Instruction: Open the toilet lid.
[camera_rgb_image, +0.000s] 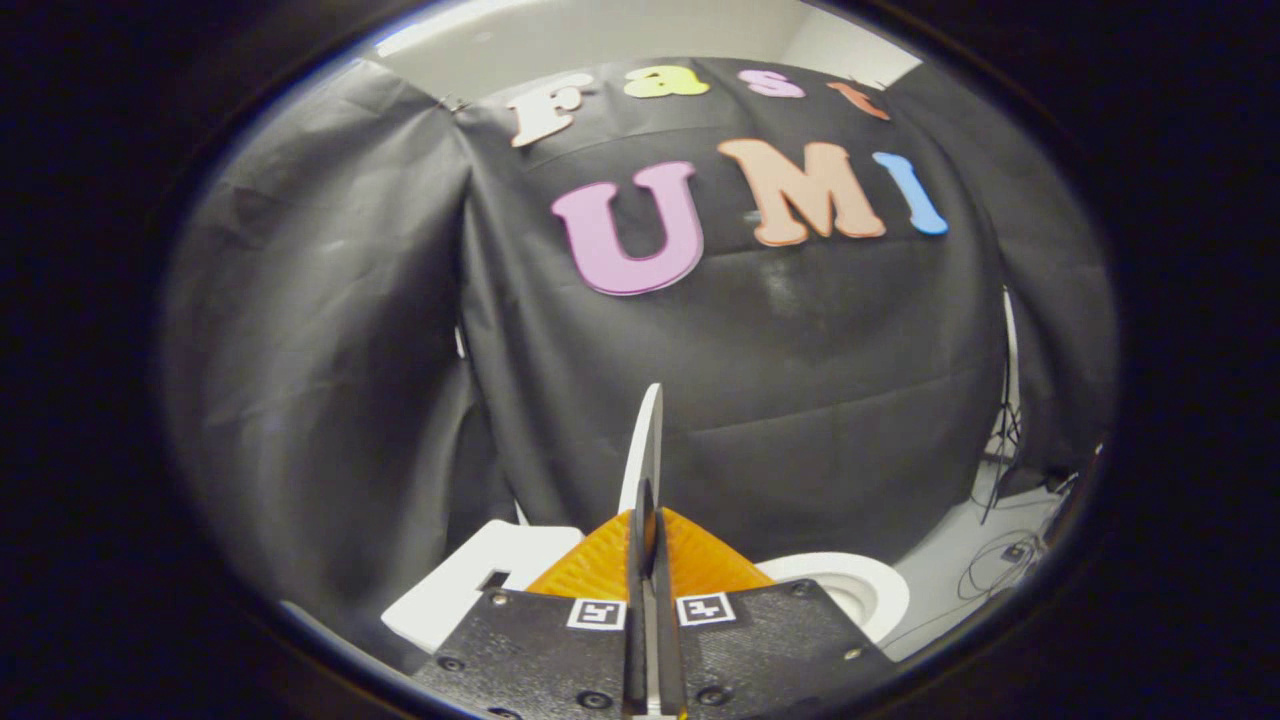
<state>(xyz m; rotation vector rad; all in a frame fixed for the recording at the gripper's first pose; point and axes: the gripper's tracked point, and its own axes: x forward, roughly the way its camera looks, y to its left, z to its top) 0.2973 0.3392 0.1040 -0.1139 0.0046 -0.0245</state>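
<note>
The white toilet lid (651, 440) is seen edge-on, a thin plate raised upright and rising from between my fingers. My gripper (647, 535) is shut on the lid's edge, both fingers pressed against it from either side. To the right of the fingers and lower down lies the white toilet seat ring (862, 590), uncovered. A white boxy tank (470, 585) with a small dark slot on top sits to the left of the fingers. The fingers hide the lid's lower part.
Black cloth walls close in behind and to the left of the toilet. On the pale floor to the right, a thin stand (1003, 440) leans by the cloth and several cables (1000, 560) trail near it.
</note>
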